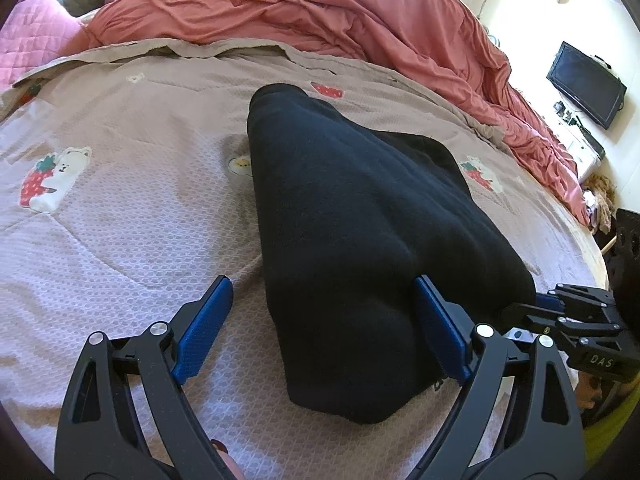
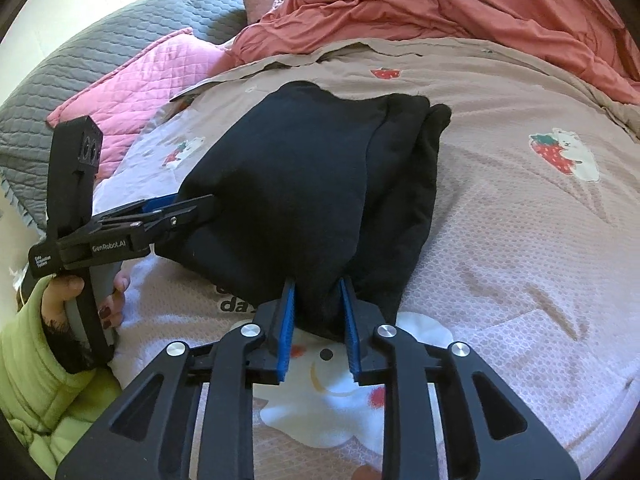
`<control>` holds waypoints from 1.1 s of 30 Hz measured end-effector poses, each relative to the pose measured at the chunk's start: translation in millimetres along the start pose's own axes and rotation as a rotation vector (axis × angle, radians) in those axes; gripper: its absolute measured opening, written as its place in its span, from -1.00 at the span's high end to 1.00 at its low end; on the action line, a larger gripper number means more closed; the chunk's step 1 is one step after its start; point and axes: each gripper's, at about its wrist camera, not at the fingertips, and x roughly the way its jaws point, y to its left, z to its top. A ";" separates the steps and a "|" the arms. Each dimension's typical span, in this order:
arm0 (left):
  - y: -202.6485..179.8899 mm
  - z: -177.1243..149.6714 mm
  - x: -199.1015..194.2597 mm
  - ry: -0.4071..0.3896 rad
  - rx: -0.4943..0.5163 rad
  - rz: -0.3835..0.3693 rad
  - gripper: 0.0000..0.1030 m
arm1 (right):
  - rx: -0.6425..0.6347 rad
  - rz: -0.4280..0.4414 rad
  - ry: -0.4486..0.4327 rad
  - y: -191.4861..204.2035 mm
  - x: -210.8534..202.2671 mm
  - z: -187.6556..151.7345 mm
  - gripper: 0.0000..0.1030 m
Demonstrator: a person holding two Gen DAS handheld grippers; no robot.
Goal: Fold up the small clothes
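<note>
A black fleece garment point(image 1: 340, 200) lies folded into a long bundle on the bed, also seen in the right wrist view as the garment point(image 2: 304, 168). My left gripper point(image 1: 322, 280) stands wide open over its near end. The left finger is off the cloth and the right finger touches the cloth's edge. In the right wrist view this left gripper point(image 2: 200, 204) reaches in from the left. My right gripper point(image 2: 318, 284) has narrow jaws with a bunched corner of the black cloth filling the gap between its blue pads. The right gripper point(image 1: 560, 312) shows at the right edge of the left wrist view.
The bedspread point(image 1: 120, 240) is pinkish with strawberry and bear prints. A coral duvet point(image 1: 320, 12) is heaped behind, with a pink pillow point(image 2: 132, 92) and grey quilt point(image 2: 100, 36) at the left. A television point(image 1: 584, 84) hangs at the right. A green sleeve point(image 2: 36, 360) holds the left gripper.
</note>
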 end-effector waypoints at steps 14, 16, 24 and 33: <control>17.8 4.8 -17.8 -0.013 -0.056 0.027 -0.78 | 0.063 -0.153 -0.070 -2.8 -18.6 13.1 -0.25; 20.3 4.8 -20.0 -0.012 -0.069 0.027 -0.81 | 0.066 -0.170 -0.087 -0.8 -20.8 16.0 -0.64; 17.2 2.5 -36.7 -0.046 -0.061 0.059 -0.81 | 0.072 -0.216 -0.198 10.2 -40.5 24.2 -0.89; 13.0 -10.2 -70.7 -0.101 -0.065 0.100 -0.81 | 0.072 -0.222 -0.281 26.5 -64.5 14.8 -0.91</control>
